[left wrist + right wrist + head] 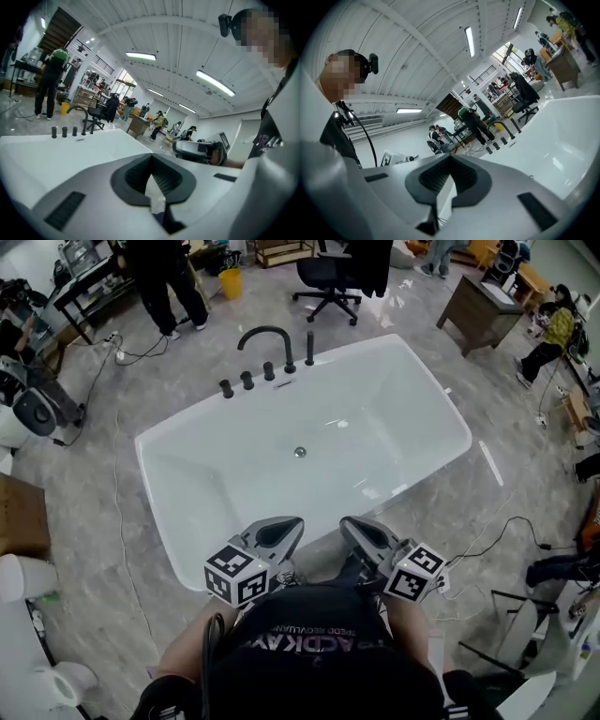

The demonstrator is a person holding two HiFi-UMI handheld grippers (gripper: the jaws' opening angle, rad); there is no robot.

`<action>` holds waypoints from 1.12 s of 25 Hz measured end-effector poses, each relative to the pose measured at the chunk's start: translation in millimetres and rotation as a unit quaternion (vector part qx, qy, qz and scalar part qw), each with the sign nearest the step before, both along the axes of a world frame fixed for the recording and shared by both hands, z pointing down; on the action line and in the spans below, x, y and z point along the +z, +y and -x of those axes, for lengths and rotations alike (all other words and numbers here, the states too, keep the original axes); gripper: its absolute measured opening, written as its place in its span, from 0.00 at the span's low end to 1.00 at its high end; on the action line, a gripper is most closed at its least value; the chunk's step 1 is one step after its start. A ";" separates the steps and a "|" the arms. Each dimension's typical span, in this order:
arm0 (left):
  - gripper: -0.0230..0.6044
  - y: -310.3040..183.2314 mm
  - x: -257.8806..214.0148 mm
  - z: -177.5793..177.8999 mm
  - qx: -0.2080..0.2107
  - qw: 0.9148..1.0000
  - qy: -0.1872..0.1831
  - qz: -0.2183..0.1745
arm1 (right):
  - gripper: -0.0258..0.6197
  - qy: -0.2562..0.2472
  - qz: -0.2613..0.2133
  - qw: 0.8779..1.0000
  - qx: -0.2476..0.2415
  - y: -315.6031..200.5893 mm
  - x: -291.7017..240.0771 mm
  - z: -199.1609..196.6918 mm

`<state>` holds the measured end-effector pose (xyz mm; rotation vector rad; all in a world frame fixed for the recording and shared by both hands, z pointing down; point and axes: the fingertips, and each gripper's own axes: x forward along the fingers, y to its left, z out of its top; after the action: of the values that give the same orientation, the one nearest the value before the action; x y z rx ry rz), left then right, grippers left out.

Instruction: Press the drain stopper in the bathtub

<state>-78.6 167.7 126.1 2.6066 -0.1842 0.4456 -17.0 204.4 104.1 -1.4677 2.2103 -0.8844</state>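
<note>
At the left we see the grey plastic left gripper (pixel 281 529), held low over the near rim. In the left gripper view its 2 jaws (pixel 151 158) are closed tip to tip. Nothing sits between the ribbed black pads except the small hollow they leave behind the tips.

In the middle lies the glossy white rectangular bathtub (pixel 178 563), its long axis running from 8 o'clock to 2 o'clock in the head view. The small round silver metal drain stopper (pixel 300 452) sits on the tub floor near its centre, on the faucet side, well apart from both grippers. From the left gripper it lies at about 12 o'clock, forward and down inside the basin. Being round, it has no long axis, so we judge the press needs only a straight downward push. Behind it, on the far rim, stand the curved black metal faucet (pixel 267 341) and a row of 3 short black knobs (pixel 247 381).

At the right, the grey plastic right gripper (pixel 359 529) hovers over the same near rim. Its 2 jaws (pixel 450 159) are likewise closed and empty. From there the stopper lies at about 11 o'clock. We judge the left gripper slightly nearer.

The tub's enamel looks smooth and slick with rounded inner walls, so closed tips could skid off the small stopper.
</note>
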 end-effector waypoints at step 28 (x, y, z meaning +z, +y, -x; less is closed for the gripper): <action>0.05 -37.8 19.2 -137.3 -0.193 0.981 -0.021 0.003 | 0.05 -0.007 -0.013 0.982 -0.191 -91.1 23.1 -162.6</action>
<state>58.7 130.0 145.2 2.4742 -0.6873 0.3583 145.6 113.3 127.2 -1.0355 2.5278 -0.9689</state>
